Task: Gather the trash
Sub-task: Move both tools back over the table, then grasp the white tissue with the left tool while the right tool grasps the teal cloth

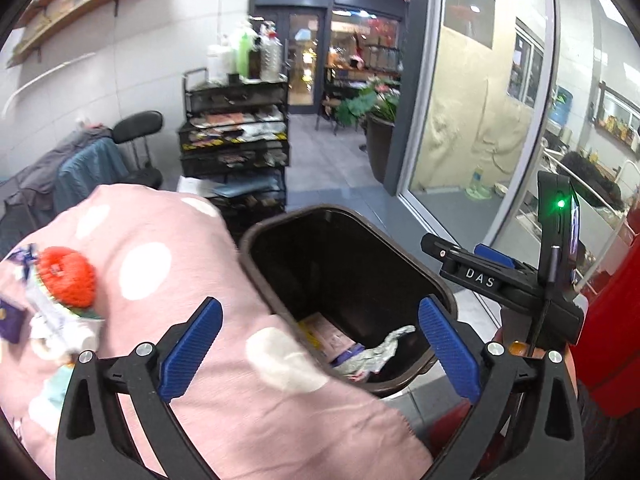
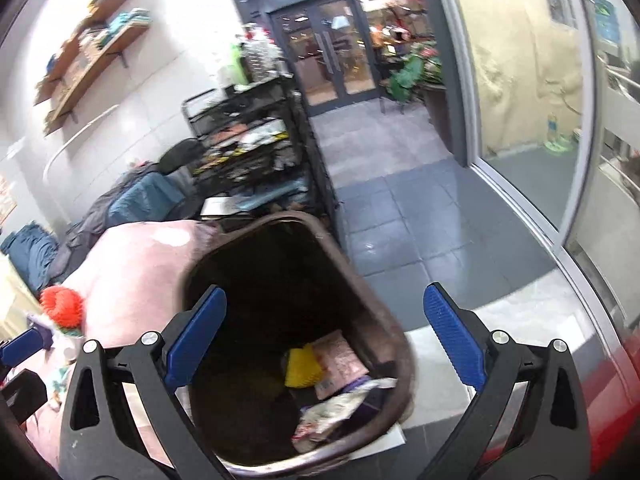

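A dark brown trash bin (image 1: 340, 213) (image 2: 400, 344) stands on the floor beside a table draped in a pink, white-dotted cloth (image 1: 168, 292) (image 2: 132, 272). In its bottom lie a crumpled silvery wrapper (image 1: 378, 354) (image 2: 340, 404), a yellow piece (image 2: 302, 366) and a pinkish packet (image 2: 340, 360). My left gripper (image 1: 320, 346) is open and empty, over the cloth's edge and the bin's rim. Above the bin's mouth my right gripper (image 2: 324, 336) is open too, nothing between its pads. On the cloth at the left lie an orange-red mesh ball (image 1: 66, 276) (image 2: 62, 306), white wrappers (image 1: 52, 320) and a purple packet (image 1: 10, 320).
A black wire cart (image 1: 236, 140) loaded with bottles and packets stands behind the bin. Left of it is a chair (image 1: 136, 128) hung with clothes. A glass partition (image 1: 480, 120) runs along the right, a potted plant (image 1: 376, 104) by the doors. A red object (image 1: 612, 320) is close on the right.
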